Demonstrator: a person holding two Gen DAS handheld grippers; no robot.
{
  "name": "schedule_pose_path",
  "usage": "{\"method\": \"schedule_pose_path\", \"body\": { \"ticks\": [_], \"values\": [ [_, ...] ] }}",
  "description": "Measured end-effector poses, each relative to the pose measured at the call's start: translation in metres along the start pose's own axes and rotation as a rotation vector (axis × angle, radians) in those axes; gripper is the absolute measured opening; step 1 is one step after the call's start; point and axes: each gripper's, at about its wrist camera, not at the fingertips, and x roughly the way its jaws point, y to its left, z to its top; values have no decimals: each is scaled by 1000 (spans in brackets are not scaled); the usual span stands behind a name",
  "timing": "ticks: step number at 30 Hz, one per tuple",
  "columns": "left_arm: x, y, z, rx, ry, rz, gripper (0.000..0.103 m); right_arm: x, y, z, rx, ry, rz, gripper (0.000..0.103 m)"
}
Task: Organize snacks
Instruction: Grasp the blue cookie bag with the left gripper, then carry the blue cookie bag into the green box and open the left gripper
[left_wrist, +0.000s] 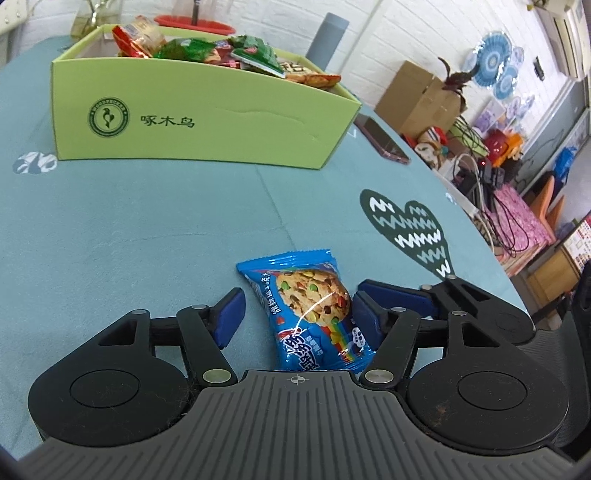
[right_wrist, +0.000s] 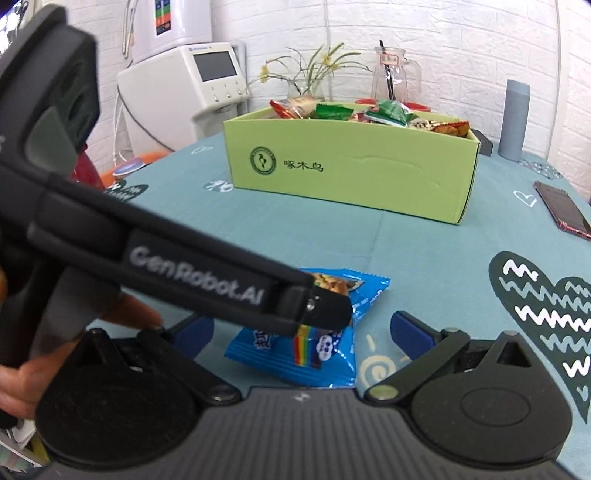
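In the left wrist view, the left gripper (left_wrist: 297, 314) stood with its jaws wide apart around a blue cookie packet (left_wrist: 314, 314) lying on the teal counter (left_wrist: 147, 221); the right pad looked to be touching it, the left pad clear of it. Beyond it sat the green box (left_wrist: 199, 122), heaped with snacks.

In the right wrist view, the right gripper (right_wrist: 303, 332) had its jaws spread open, gripping nothing, with the same packet (right_wrist: 295, 358) between them on the counter, partly hidden by the left gripper's body. A phone (right_wrist: 561, 206) lay to the right.
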Motion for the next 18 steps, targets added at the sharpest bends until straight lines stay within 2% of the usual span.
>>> {"method": "schedule_pose_path", "body": {
  "ticks": [1,2,5,10,13,18],
  "values": [
    [0,0,0,9,0,-4,46,1,2,0,-6,-6,6,74],
    [0,-1,-2,20,-1,-7,30,0,4,1,-17,-5,1,71],
    [-3,6,-2,2,-1,-41,19,1,6,5,-5,10,1,70],
    [-12,9,18,-25,-51,-53,18,1,4,25,-11,-30,-10,70],
    [-21,8,45,-19,-111,-55,18,3,0,51,-41,-90,-18,71],
    [-31,10,111,10,-225,-38,18,12,-11,107,-126,-202,-50,72]
  ]
}}
